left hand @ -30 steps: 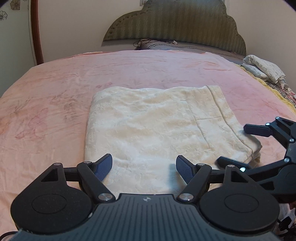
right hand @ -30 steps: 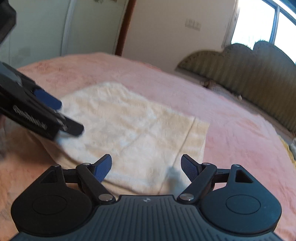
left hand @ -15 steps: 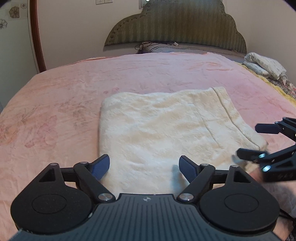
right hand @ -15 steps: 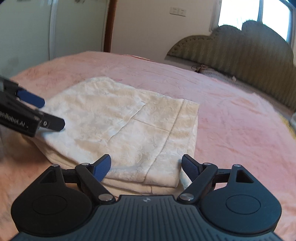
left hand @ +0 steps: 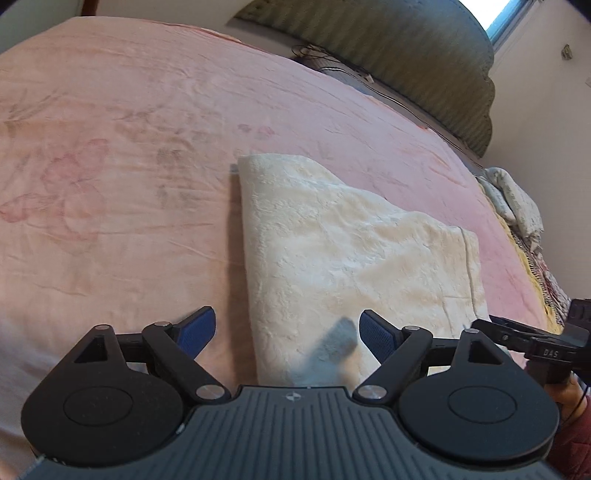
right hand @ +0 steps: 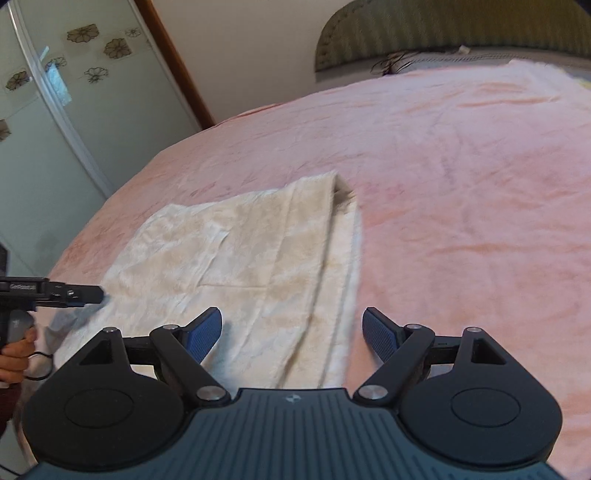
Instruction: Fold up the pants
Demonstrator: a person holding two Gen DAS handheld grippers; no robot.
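Your cream pants (left hand: 354,266) lie folded flat on the pink bedspread (left hand: 110,184), near its close edge. Your left gripper (left hand: 286,326) is released, jaws wide, nothing between the pads; the left edge of the pants runs right under the gap, bedspread under the left finger. Your right gripper (right hand: 291,330) is also released and empty, straddling the right edge of the pants at the near end. Neither one is gripping fabric. Green headboard (right hand: 443,33) is at the far side.
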